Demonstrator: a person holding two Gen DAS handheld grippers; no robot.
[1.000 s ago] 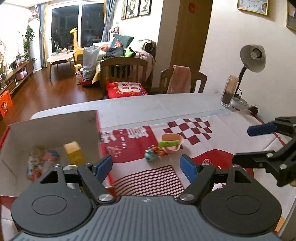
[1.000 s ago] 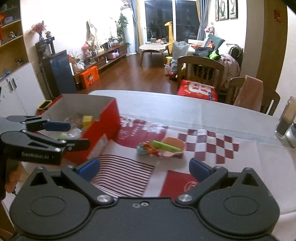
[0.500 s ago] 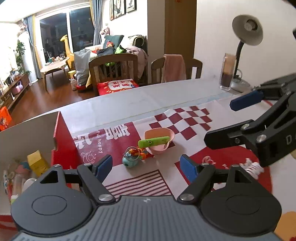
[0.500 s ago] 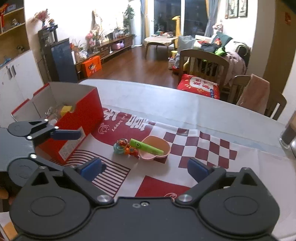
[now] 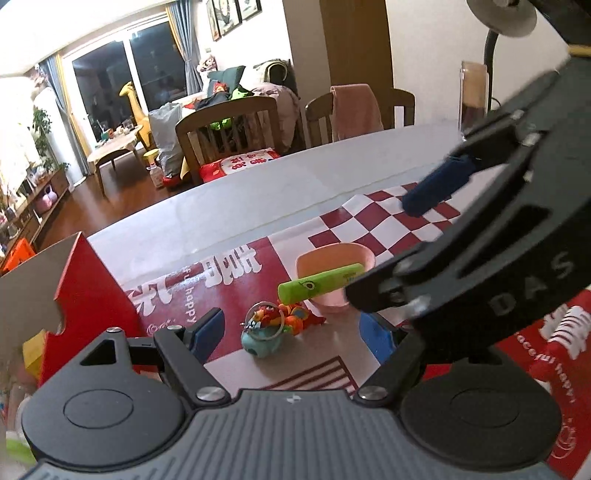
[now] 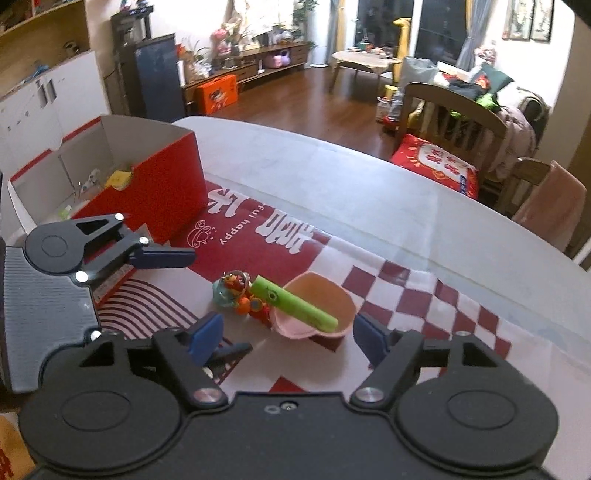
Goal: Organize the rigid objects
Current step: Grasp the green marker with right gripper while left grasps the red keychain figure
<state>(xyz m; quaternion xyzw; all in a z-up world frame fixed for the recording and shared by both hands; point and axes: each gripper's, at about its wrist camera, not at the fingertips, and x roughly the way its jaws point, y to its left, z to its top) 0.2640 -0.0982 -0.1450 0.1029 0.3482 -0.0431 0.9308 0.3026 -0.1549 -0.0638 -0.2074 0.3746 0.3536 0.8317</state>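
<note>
A pink bowl (image 6: 314, 310) sits on the patterned cloth with a green tube (image 6: 293, 304) lying across its rim. A teal keychain toy (image 6: 236, 291) with orange charms lies just left of it. My right gripper (image 6: 287, 339) hovers close before the bowl; its jaws are closing, and the pads touch nothing. My left gripper (image 5: 291, 336) is open, with the keychain toy (image 5: 262, 334) in front, between its fingers but not touched. In the left wrist view the bowl (image 5: 334, 258) and tube (image 5: 319, 282) sit partly behind the right gripper's fingers (image 5: 436, 188).
An open red cardboard box (image 6: 162, 184) with several small items inside stands on the left of the table (image 6: 332, 177). Wooden chairs (image 5: 229, 125) line the far edge. A desk lamp (image 5: 498, 22) and a tall glass (image 5: 472, 96) stand at the far right.
Both grippers have come down and closer to the bowl and toy, and have rolled. The right jaws have narrowed. The right gripper now looms large in the left wrist view.
</note>
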